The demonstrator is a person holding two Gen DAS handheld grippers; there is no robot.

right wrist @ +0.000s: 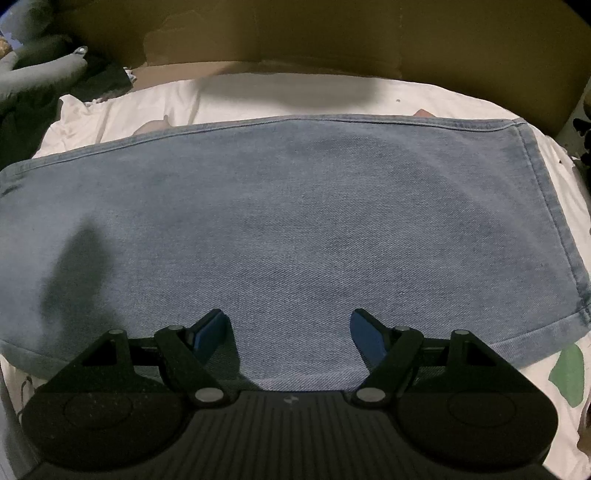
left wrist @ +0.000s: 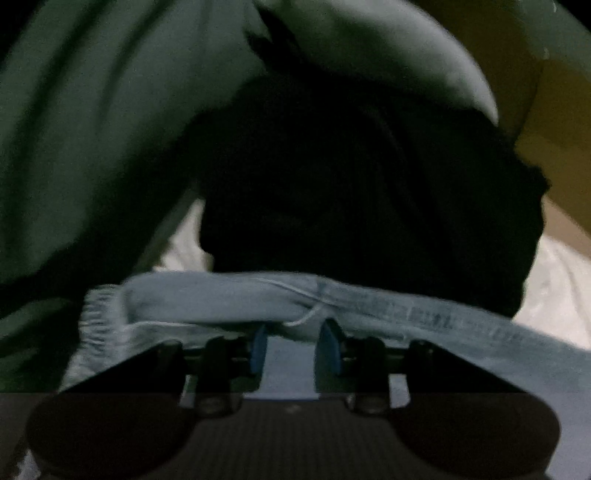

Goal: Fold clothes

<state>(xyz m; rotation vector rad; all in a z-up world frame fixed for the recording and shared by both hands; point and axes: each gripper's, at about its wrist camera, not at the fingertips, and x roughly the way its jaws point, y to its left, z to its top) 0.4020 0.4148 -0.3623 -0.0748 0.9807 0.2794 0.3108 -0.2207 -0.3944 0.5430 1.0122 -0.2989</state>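
Left gripper (left wrist: 291, 341): blue pads set part-way apart astride a bunched fold of the light-blue denim garment (left wrist: 229, 302); whether the pads press the cloth cannot be told. A white thread (left wrist: 303, 318) crosses the fold just ahead of the jaws. Beyond lie dark green cloth (left wrist: 85, 129) and a black garment (left wrist: 369, 192).

Right gripper (right wrist: 290, 330): jaws released wide, nothing between them. The denim lies flat ahead of and beneath them on a white sheet (right wrist: 258, 96), with cardboard (right wrist: 314, 33) beyond.

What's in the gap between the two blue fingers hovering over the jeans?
Nothing but bare denim: in the right wrist view, the right gripper has its fingers spread wide, gripping nothing.
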